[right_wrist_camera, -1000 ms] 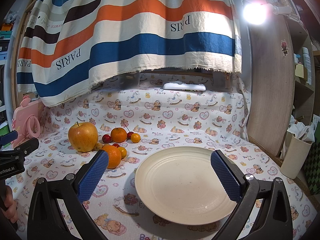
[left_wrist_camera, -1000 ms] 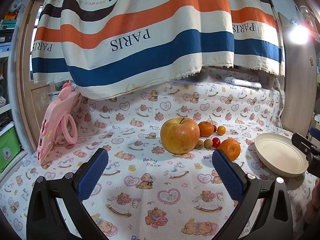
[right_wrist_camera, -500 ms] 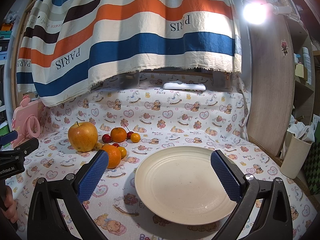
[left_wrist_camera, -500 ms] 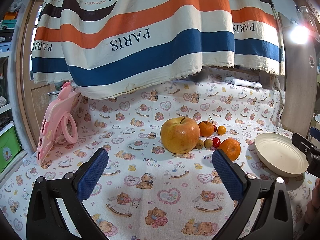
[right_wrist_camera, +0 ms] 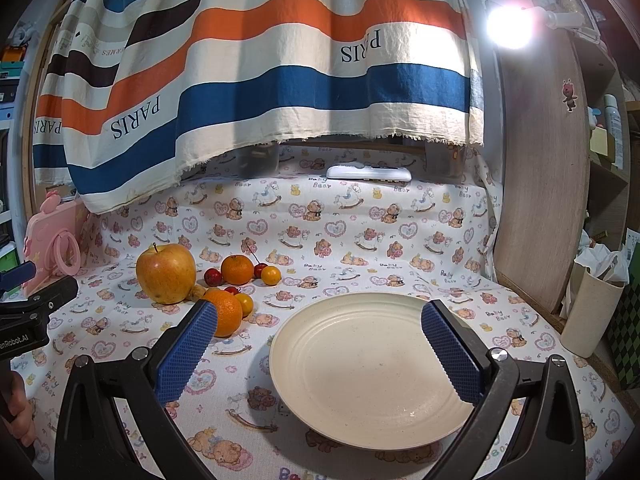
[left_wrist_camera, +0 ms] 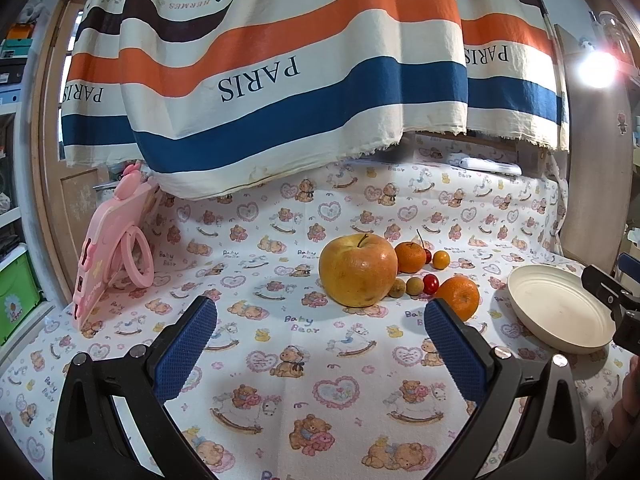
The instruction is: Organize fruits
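Note:
A big yellow-red apple (left_wrist_camera: pixel 357 270) (right_wrist_camera: pixel 165 273) sits on the bear-print cloth with a cluster of fruit to its right: two oranges (left_wrist_camera: pixel 458 297) (left_wrist_camera: pixel 410 257), red cherries (left_wrist_camera: pixel 431 283) and small yellow and brown fruits. An empty cream plate (right_wrist_camera: pixel 372 368) (left_wrist_camera: pixel 560 308) lies right of the fruit. My left gripper (left_wrist_camera: pixel 320 342) is open, short of the apple, holding nothing. My right gripper (right_wrist_camera: pixel 318 346) is open over the plate's near half, also holding nothing. The nearer orange (right_wrist_camera: pixel 224 312) lies just beyond its left finger.
A pink tablet case with a ring stand (left_wrist_camera: pixel 114 256) leans at the left. A striped PARIS cloth (left_wrist_camera: pixel 280 80) hangs over the back. A white remote (right_wrist_camera: pixel 368 173) lies at the rear. A wooden panel (right_wrist_camera: pixel 536 184) and a cup with tissue (right_wrist_camera: pixel 592 300) stand on the right.

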A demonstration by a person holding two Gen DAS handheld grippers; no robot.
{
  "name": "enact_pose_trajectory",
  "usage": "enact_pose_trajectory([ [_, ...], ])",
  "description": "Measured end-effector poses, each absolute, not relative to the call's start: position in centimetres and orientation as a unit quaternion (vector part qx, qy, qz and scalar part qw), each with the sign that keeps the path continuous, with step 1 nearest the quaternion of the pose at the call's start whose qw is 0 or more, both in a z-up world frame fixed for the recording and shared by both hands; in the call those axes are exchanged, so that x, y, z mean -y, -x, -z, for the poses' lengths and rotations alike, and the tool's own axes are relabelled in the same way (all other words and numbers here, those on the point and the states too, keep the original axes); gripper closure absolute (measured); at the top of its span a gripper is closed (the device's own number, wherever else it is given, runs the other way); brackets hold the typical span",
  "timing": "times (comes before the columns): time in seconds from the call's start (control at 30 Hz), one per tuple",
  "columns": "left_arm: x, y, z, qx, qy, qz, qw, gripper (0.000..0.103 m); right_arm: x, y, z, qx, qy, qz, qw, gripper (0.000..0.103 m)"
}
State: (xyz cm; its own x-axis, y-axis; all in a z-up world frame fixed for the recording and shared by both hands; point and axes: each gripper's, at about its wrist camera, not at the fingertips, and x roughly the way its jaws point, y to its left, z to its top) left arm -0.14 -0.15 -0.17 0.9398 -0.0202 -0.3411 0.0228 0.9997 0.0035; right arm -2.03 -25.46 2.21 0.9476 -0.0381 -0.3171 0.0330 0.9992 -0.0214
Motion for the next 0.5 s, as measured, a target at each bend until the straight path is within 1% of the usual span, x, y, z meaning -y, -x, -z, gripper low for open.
enact_pose_trajectory([
  [0.5,0.22,0.14,0.18,-0.174,-0.004,0.011,0.985,0.0,25.38,2.0,-2.28,-0.161,0.008,0.019,0.987,0.0],
])
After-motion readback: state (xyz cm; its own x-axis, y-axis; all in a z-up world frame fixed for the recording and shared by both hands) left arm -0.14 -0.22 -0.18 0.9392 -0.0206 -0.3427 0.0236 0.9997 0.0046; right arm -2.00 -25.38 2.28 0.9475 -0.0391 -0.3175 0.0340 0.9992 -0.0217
